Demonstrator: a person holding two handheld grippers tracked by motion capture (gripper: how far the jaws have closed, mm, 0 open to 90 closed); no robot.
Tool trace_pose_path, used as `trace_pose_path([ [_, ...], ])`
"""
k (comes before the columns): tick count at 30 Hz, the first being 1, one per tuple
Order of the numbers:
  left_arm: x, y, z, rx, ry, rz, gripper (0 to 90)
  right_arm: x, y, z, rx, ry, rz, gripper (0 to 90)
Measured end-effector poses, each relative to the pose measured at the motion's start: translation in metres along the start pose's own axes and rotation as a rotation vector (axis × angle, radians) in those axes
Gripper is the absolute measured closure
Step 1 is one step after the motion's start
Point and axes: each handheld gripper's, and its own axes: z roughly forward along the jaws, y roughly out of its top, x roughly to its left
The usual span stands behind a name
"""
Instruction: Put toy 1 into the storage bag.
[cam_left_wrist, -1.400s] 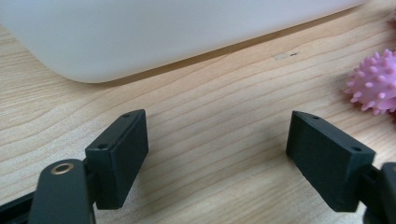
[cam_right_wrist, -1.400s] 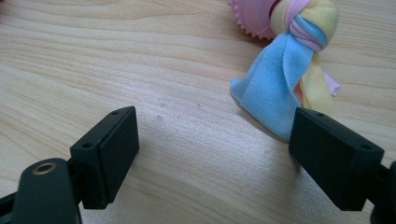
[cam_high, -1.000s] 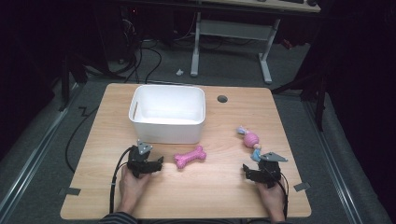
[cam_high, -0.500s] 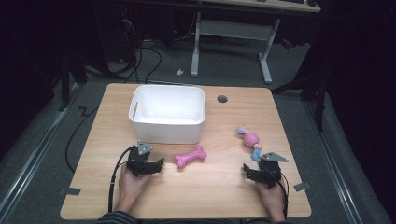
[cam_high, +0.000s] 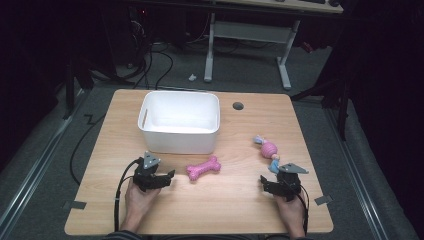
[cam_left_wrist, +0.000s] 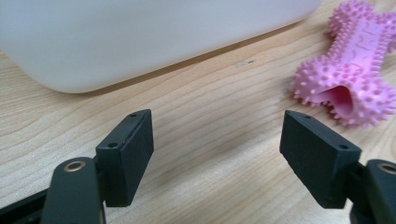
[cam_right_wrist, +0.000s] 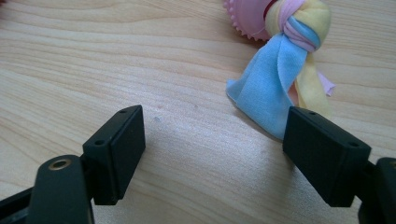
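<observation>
Both grippers rest low in the high view, jaws parted and empty, having just been closing slightly. Left gripper (cam_high: 167, 176) sits beside the pink bone toy (cam_high: 203, 167); right gripper (cam_high: 264, 182) sits below the knotted rope toy (cam_high: 269, 149).

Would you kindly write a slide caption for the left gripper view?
Open black fingers above the wooden table, facing a spiky pink rubber bone beside a white plastic bin.

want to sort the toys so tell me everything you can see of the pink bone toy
The pink bone toy is a bone-shaped chew toy that looks like soft rubber, covered all over in small spikes. The left gripper view shows a hollow opening at its near end. It lies flat on the wooden table, slightly slanted, just in front of the white bin and apart from it. Nothing grips it; the left claw sits close beside it with open jaws.
</observation>
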Motion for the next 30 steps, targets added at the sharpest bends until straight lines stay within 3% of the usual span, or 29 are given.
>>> trace_pose_path([
  [10, -0.014, 0.015, -0.010, -0.018, -0.044, 0.048, 28.0, 0.000, 0.000, 0.000, -0.002, 0.000, 0.000, 21.7],
  [13, -0.022, 0.022, -0.011, -0.010, -0.065, 0.070, 28.2, 0.000, 0.000, 0.000, -0.002, -0.001, 0.000, 21.7],
  [22, -0.039, 0.036, -0.016, 0.009, -0.058, 0.127, 28.6, 0.000, 0.000, 0.000, -0.002, -0.002, 0.002, 22.1],
  [26, -0.043, 0.039, -0.013, 0.020, -0.077, 0.130, 29.7, 0.000, 0.000, 0.000, -0.005, -0.002, -0.004, 22.5],
  [30, -0.049, 0.044, -0.008, 0.037, -0.097, 0.161, 30.6, 0.000, 0.000, 0.000, -0.005, -0.002, -0.004, 22.4],
])
